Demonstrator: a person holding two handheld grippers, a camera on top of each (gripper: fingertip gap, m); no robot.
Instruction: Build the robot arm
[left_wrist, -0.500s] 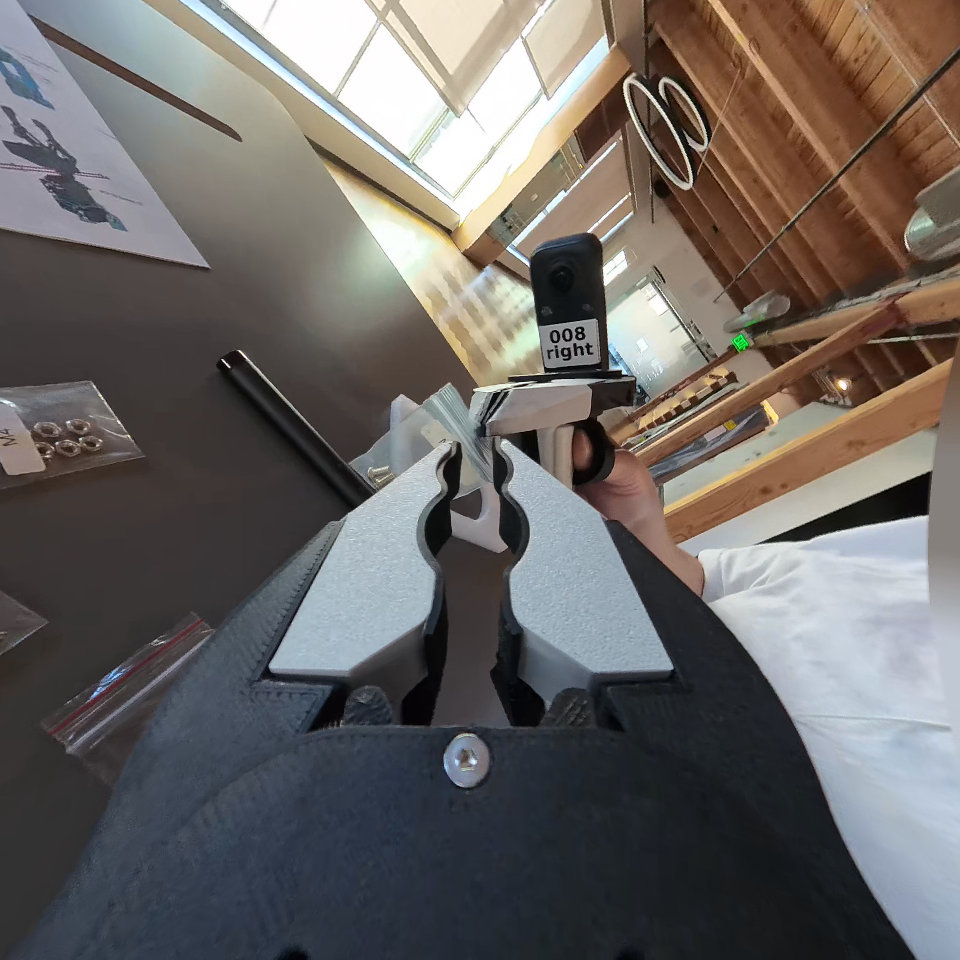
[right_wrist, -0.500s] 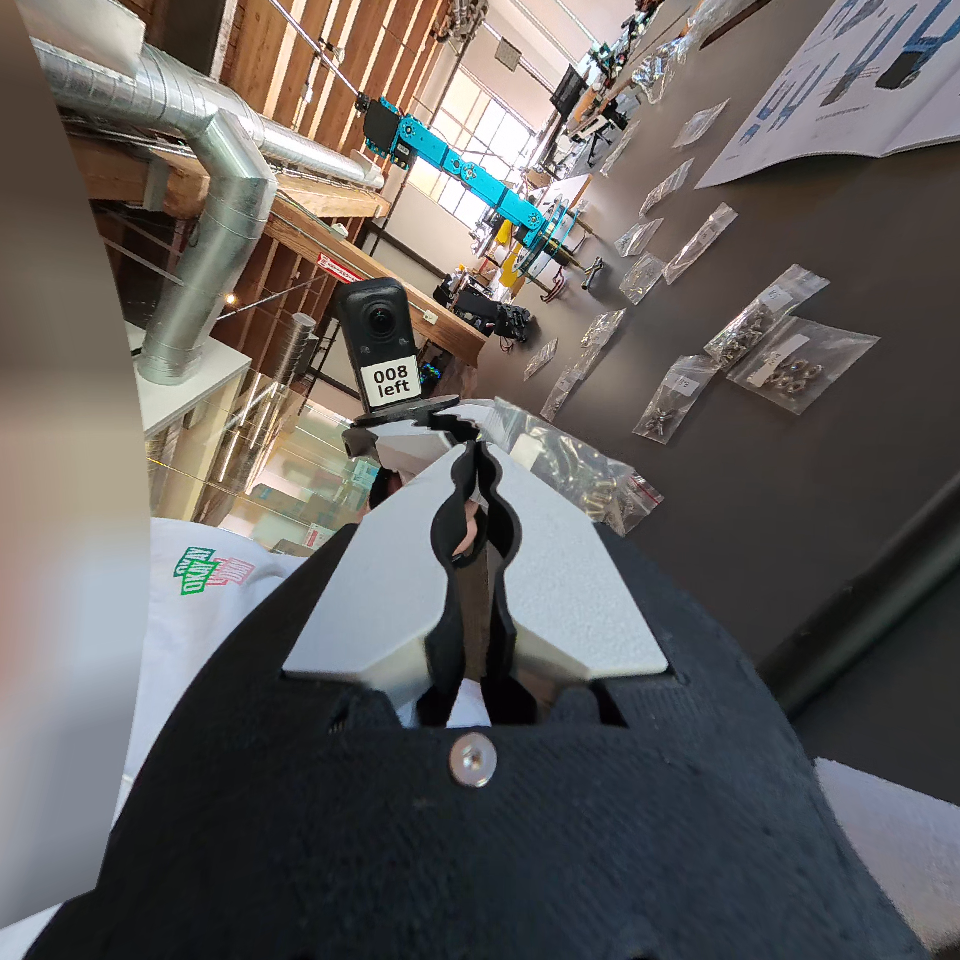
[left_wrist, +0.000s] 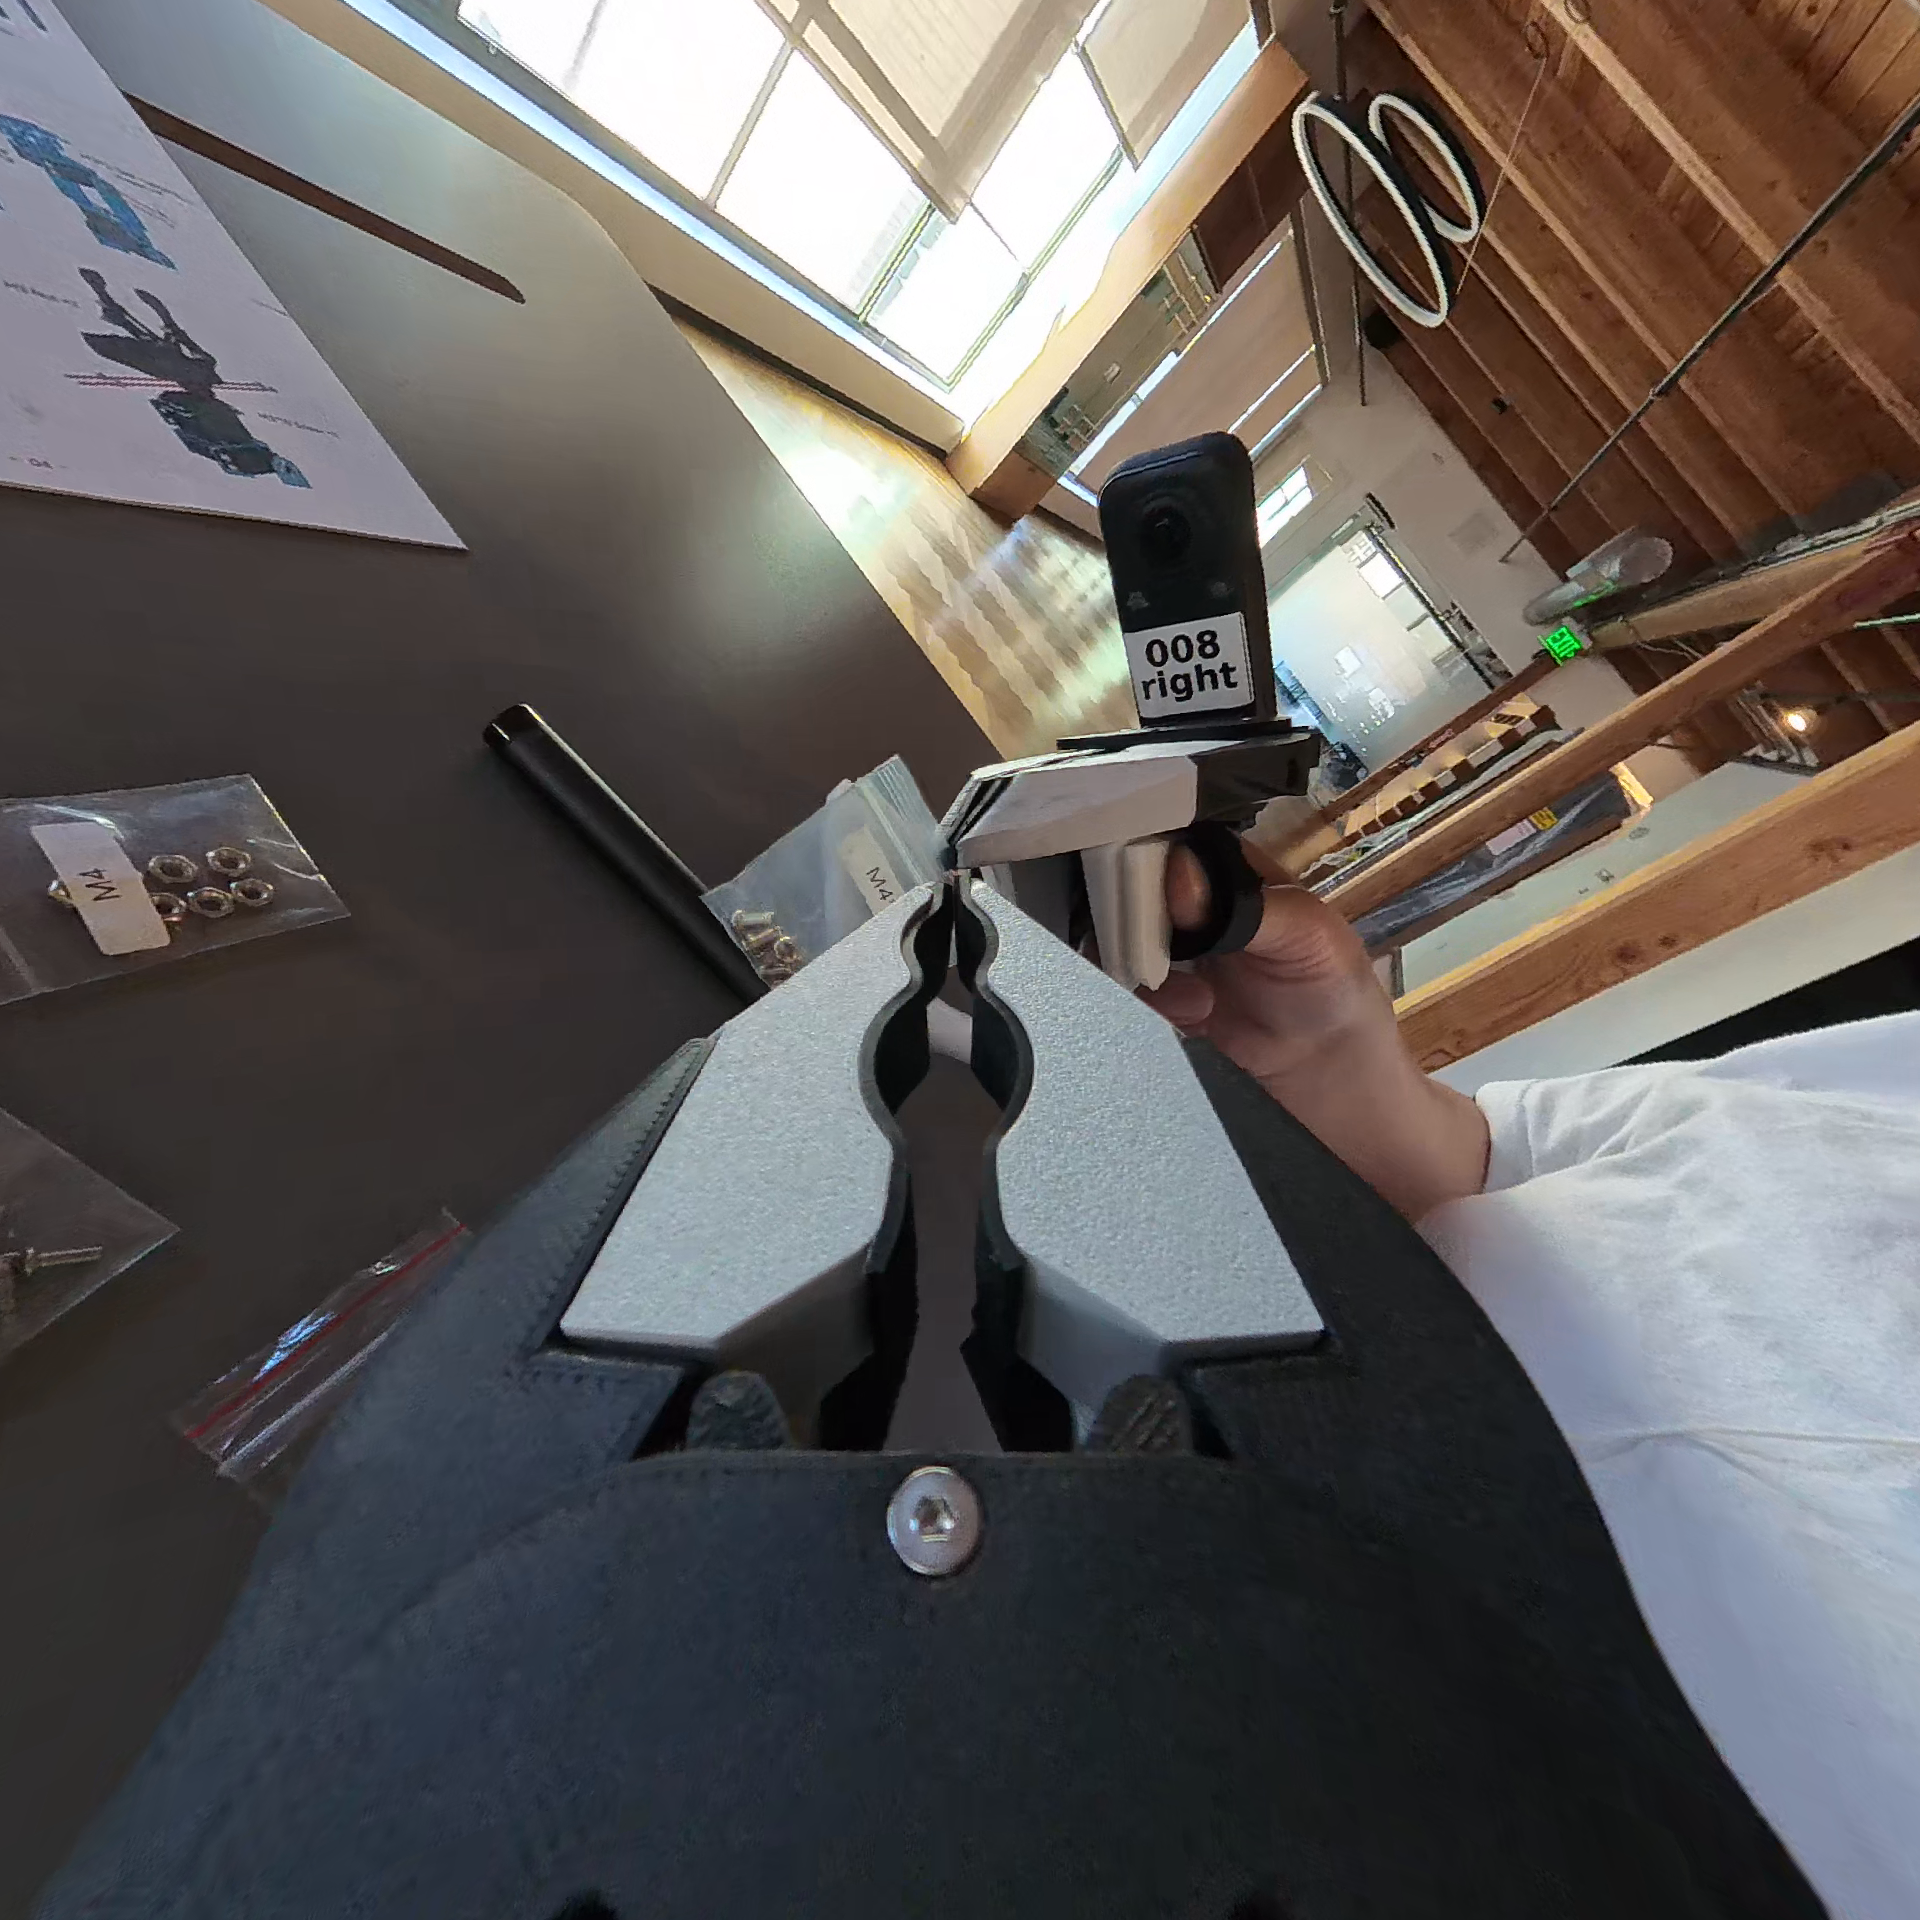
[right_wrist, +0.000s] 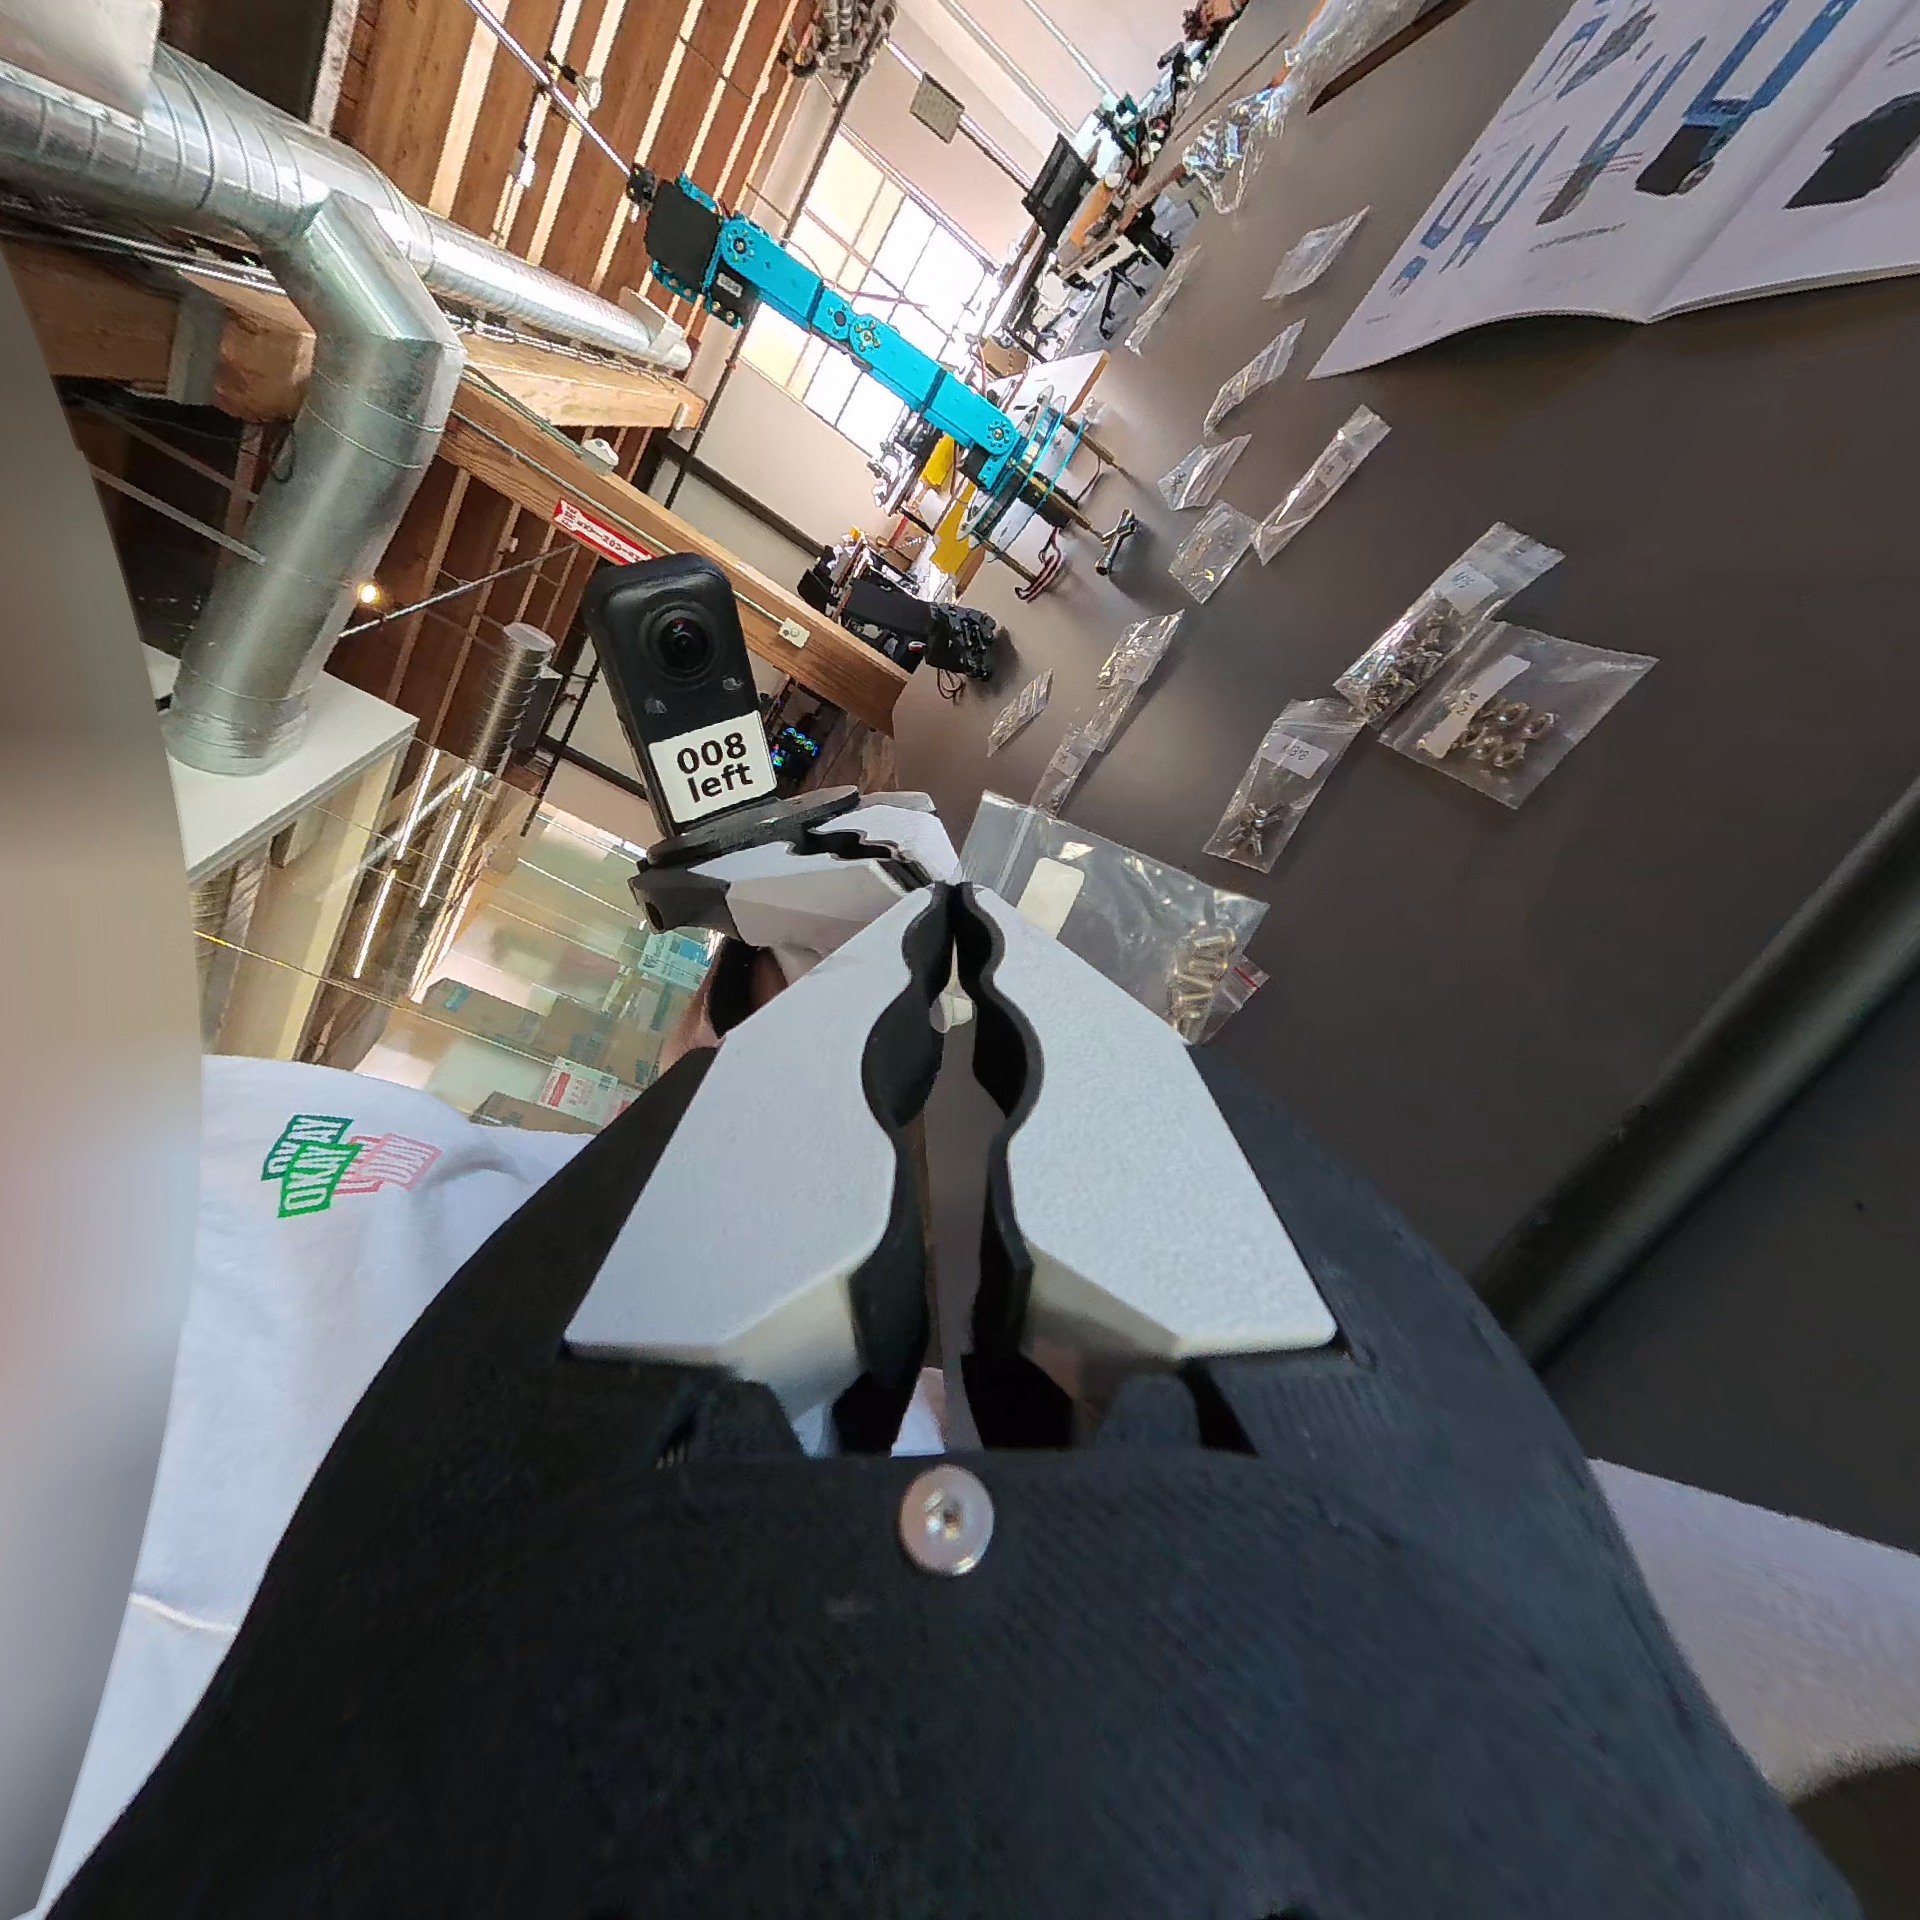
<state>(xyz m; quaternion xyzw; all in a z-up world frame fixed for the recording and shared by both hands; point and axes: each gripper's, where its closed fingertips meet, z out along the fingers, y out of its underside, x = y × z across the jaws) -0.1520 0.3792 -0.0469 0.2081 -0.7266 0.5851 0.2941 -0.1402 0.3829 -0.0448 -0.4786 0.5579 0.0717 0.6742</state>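
Note:
A clear zip bag of small screws (left_wrist: 821, 894) hangs just above the dark table (left_wrist: 468, 727) between my two grippers, which face each other tip to tip. My left gripper (left_wrist: 957, 896) is shut, its tips pinching the bag's edge. My right gripper (right_wrist: 954, 902) is also shut on the same bag (right_wrist: 1132, 925) at its near edge. In the left wrist view the right gripper (left_wrist: 966, 831) shows held by a hand (left_wrist: 1288, 997). In the right wrist view the left gripper (right_wrist: 940, 857) shows just beyond my own tips. The pinched edge itself is mostly hidden by the fingers.
A black rod (left_wrist: 613, 831) lies on the table behind the bag. A bag of nuts (left_wrist: 166, 883), several more small parts bags (right_wrist: 1475, 686) and printed instruction sheets (left_wrist: 156, 312) lie around. A blue robot arm (right_wrist: 852, 322) stands far off. A person's white shirt (left_wrist: 1662, 1351) is close by. The grippers are tip to tip, or close to it.
My left gripper's tips, slightly apart around the bag's edge before, have closed on it. The right gripper stays shut on the bag.

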